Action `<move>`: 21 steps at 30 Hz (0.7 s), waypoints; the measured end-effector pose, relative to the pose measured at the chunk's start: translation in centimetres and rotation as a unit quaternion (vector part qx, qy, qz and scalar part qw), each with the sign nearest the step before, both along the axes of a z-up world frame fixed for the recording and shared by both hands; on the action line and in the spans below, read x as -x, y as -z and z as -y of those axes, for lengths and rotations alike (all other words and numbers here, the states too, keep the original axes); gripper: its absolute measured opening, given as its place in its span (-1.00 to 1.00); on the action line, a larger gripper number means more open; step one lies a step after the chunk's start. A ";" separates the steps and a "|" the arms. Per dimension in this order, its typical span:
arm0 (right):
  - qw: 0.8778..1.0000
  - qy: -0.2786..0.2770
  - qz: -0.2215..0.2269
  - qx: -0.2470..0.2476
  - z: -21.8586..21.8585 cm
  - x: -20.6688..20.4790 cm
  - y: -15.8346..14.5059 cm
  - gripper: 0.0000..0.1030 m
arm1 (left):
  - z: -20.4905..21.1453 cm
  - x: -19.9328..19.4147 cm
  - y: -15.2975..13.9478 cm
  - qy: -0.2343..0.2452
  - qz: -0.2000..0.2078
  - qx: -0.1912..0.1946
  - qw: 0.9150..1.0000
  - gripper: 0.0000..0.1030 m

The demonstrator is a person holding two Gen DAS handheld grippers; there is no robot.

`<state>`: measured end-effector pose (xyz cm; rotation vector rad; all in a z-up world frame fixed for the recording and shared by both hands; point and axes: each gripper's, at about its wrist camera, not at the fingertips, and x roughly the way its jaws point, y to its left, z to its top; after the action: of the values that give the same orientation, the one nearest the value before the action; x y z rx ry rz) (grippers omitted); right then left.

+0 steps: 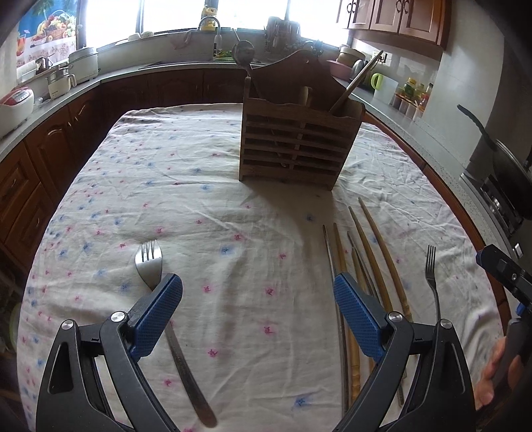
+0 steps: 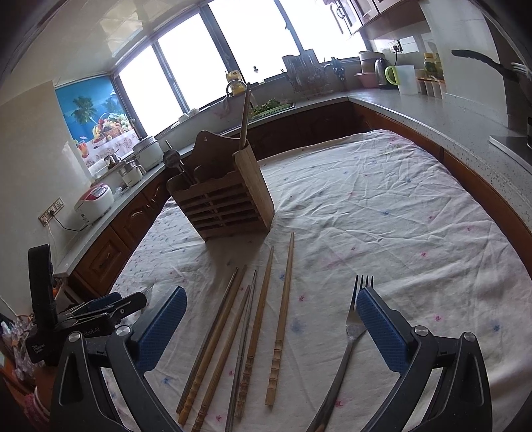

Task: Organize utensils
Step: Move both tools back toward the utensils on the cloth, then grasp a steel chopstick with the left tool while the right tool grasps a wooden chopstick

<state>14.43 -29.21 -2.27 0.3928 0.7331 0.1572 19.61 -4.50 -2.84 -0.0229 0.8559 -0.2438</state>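
Observation:
A slatted wooden utensil holder stands on the flowered tablecloth, with a ladle and wooden handles upright in it. My left gripper hovers open over bare cloth. A steel fork lies under its left finger. Several chopsticks, wooden and metal, lie side by side at its right finger. My right gripper is open above those chopsticks. A second fork lies beneath its right finger. Nothing is held.
Kitchen counters ring the table, carrying a rice cooker, pots, a sink tap and jars. A pan with a black handle sits on the stove at the right. A hand holds the right gripper's body.

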 end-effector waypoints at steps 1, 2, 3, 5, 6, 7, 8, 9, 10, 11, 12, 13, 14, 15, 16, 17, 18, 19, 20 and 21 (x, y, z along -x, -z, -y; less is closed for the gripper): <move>1.000 0.002 -0.001 -0.002 0.1 -0.1 0.1 1.00 | 0.5 -0.2 0.3 0.006 -0.004 -0.006 1.000 0.83; 1.000 0.003 -0.002 -0.003 0.3 -0.1 0.2 1.00 | 1.1 -0.4 0.5 0.012 -0.007 -0.013 1.000 0.83; 1.000 0.004 -0.003 -0.004 0.4 -0.2 0.3 1.00 | 1.7 -0.6 0.9 0.019 -0.010 -0.021 1.000 0.83; 1.000 0.007 -0.007 -0.006 0.7 -0.4 0.6 1.00 | 2.8 -1.1 1.5 0.030 -0.015 -0.034 0.999 0.83; 1.000 0.009 -0.008 -0.007 0.8 -0.5 0.7 1.00 | 3.4 -1.4 1.8 0.034 -0.019 -0.041 0.998 0.83; 1.000 0.010 -0.010 -0.008 1.0 -0.6 0.8 1.00 | 3.8 -1.7 2.0 0.036 -0.022 -0.048 0.998 0.83; 1.000 0.012 -0.011 -0.009 1.1 -0.7 0.9 1.00 | 4.3 -2.0 2.2 0.040 -0.024 -0.052 0.998 0.83; 1.000 0.013 -0.012 -0.011 1.2 -0.8 0.9 1.00 | 4.8 -2.4 2.4 0.044 -0.024 -0.055 0.997 0.83; 1.000 0.014 -0.013 -0.013 1.4 -0.9 1.0 1.00 | 5.2 -2.7 2.5 0.047 -0.024 -0.059 0.997 0.83; 1.000 0.016 -0.014 -0.014 1.5 -1.0 1.1 1.00 | 5.7 -3.1 2.7 0.052 -0.025 -0.063 0.996 0.83; 1.000 0.018 -0.015 -0.015 1.7 -1.1 1.2 1.00 | 6.2 -3.4 2.8 0.056 -0.026 -0.067 0.996 0.83; 1.000 0.020 -0.016 -0.016 1.8 -1.2 1.2 1.00 | 6.6 -3.7 3.1 0.059 -0.027 -0.072 0.995 0.83; 0.999 0.022 -0.017 -0.017 1.9 -1.3 1.3 1.00 | 7.1 -4.0 3.3 0.060 -0.028 -0.079 0.995 0.81; 0.999 0.023 -0.018 -0.019 2.0 -1.4 1.3 1.00 | 7.4 -4.4 3.7 0.059 -0.031 -0.086 0.994 0.72; 0.999 0.024 -0.018 -0.020 2.1 -1.5 1.3 1.00 | 7.6 -4.7 4.1 0.057 -0.038 -0.092 0.993 0.60; 0.999 0.025 -0.019 -0.020 2.2 -1.6 1.3 1.00 | 7.7 -5.1 4.5 0.055 -0.048 -0.095 0.993 0.57; 0.999 0.025 -0.018 -0.020 2.2 -1.7 1.3 1.00 | 7.6 -5.4 5.0 0.053 -0.057 -0.096 0.992 0.55; 0.999 0.025 -0.017 -0.019 2.3 -1.8 1.3 1.00 | 7.3 -5.4 5.1 0.051 -0.056 -0.085 0.993 0.56; 0.999 0.025 -0.017 -0.018 2.3 -1.9 1.2 1.00 | 7.1 -5.4 5.2 0.049 -0.055 -0.084 0.994 0.57; 0.999 0.024 -0.016 -0.017 2.2 -2.0 1.2 1.00 | 6.9 -5.3 5.2 0.051 -0.052 -0.088 0.993 0.58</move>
<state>16.42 -31.42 -3.47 0.4466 0.7518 0.1190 24.94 -11.35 -8.01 0.1738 0.9818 -0.2636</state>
